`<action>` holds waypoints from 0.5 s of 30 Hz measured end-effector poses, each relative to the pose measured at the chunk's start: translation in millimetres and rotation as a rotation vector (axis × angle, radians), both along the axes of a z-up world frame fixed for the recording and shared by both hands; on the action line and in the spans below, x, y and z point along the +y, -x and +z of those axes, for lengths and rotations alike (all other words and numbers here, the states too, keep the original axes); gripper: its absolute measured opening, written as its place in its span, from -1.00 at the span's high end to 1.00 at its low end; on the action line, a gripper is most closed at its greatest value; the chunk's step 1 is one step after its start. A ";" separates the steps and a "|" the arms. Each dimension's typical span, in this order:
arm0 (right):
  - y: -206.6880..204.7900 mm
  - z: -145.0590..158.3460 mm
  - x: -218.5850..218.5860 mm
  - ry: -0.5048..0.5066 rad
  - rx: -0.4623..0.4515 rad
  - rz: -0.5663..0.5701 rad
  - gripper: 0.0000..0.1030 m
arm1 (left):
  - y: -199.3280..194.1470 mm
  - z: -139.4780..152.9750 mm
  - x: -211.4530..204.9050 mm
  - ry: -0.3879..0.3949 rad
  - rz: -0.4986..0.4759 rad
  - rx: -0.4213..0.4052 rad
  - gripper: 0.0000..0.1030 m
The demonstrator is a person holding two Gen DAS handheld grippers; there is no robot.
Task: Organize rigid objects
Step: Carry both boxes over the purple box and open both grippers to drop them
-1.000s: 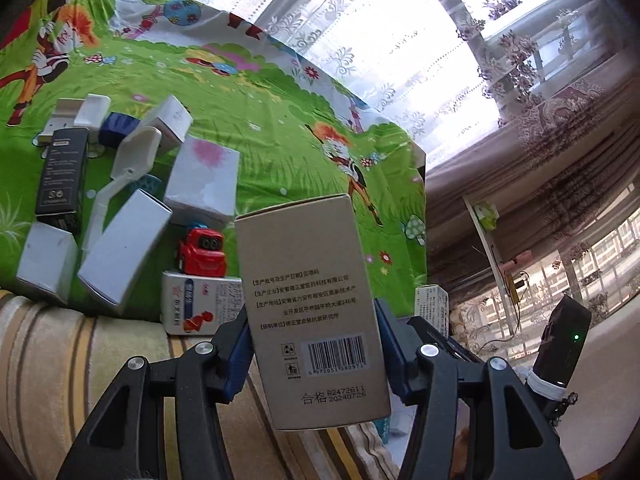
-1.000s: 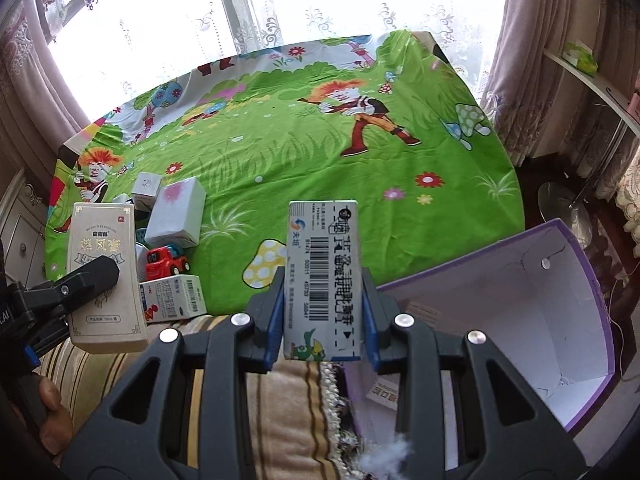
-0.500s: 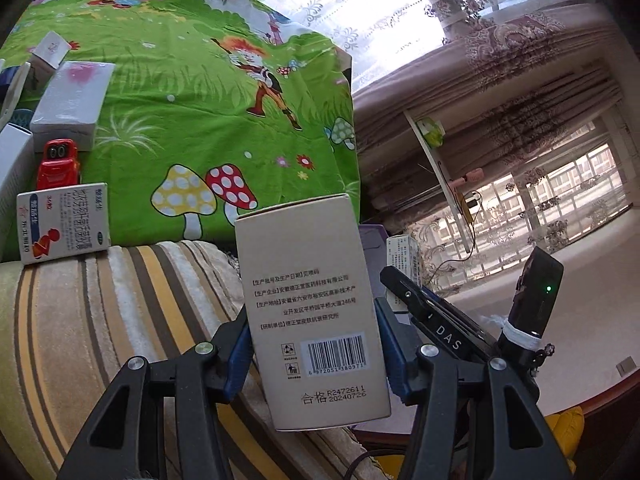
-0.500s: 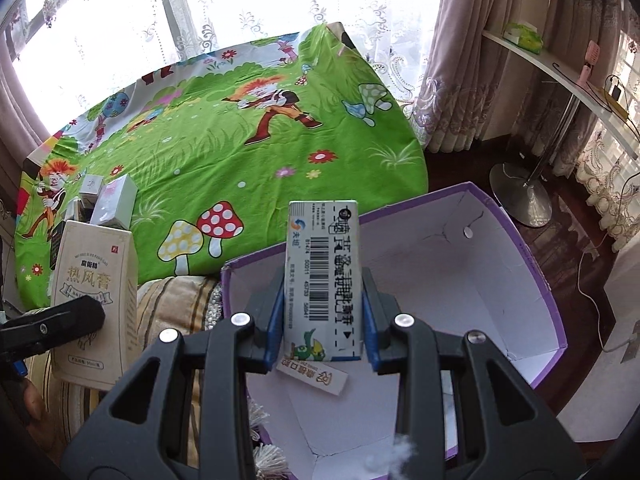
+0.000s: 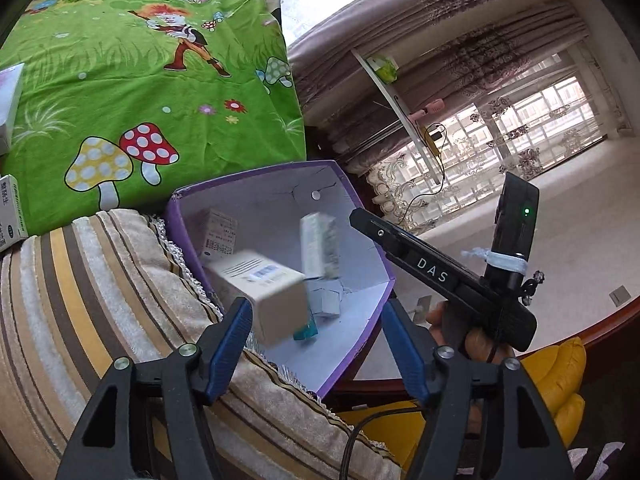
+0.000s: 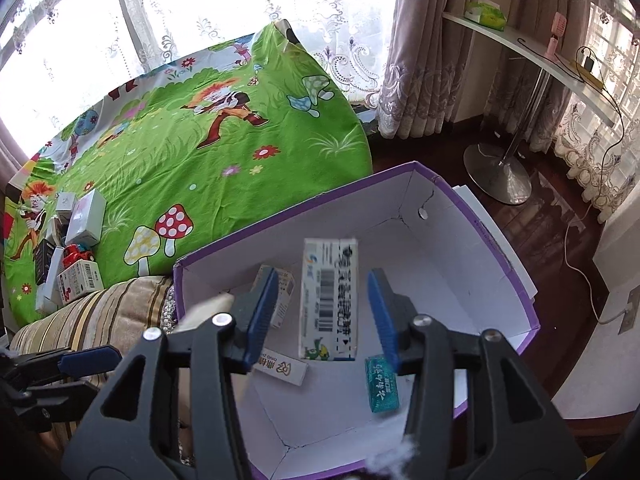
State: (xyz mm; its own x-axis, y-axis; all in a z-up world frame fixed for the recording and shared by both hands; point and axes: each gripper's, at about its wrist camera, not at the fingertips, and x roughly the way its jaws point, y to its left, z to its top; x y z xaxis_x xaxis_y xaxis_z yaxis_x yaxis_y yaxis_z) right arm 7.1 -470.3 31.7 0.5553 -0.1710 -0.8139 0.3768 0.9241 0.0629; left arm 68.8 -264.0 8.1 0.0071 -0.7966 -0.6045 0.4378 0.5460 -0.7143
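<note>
As both grippers' jaws have just been opening, left gripper (image 5: 316,344) and right gripper (image 6: 322,316) stand empty, releasing a beige cardboard carton (image 5: 260,292) and white barcoded packet (image 6: 329,300) into the purple-rimmed white cardboard box (image 6: 496,248); next likely calls for fetching remaining boxes (image 6: 76,276) from the green cartoon sheet (image 6: 224,152).

The open box (image 6: 496,264) sits just right of the striped cushion (image 5: 100,300), with the cartoon sheet (image 6: 224,152) spread behind both. Inside the box, a barcoded carton (image 6: 330,300) hangs between the right gripper's (image 6: 326,314) parted fingers, touching neither; a flat packet (image 6: 286,370) and a small foil pack (image 6: 382,384) lie on the floor below. A larger carton (image 5: 266,294) tumbles over the box's left wall, ahead of the left gripper (image 5: 316,344). Far left on the sheet, a cluster of boxes (image 6: 76,252) surrounds a toy car (image 6: 78,254).
</note>
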 end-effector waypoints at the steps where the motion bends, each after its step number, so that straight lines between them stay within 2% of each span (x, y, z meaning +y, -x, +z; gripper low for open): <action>1: 0.4 0.9 0.0 0.001 -0.005 -0.002 -0.36 | 0.5 0.4 0.0 -0.002 0.001 -0.003 -0.34; 15: -9.6 3.1 21.6 0.000 0.009 0.061 -0.39 | -3.0 6.1 14.6 -0.011 0.050 -0.037 -0.35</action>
State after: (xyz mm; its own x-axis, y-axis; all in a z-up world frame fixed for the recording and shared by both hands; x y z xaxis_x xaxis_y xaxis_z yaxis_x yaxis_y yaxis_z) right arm 16.7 -448.7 34.8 0.5572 -0.1368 -0.8191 0.3203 0.9454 0.0600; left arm 71.8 -249.4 14.3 0.0693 -0.7879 -0.6119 0.4355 0.5758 -0.6920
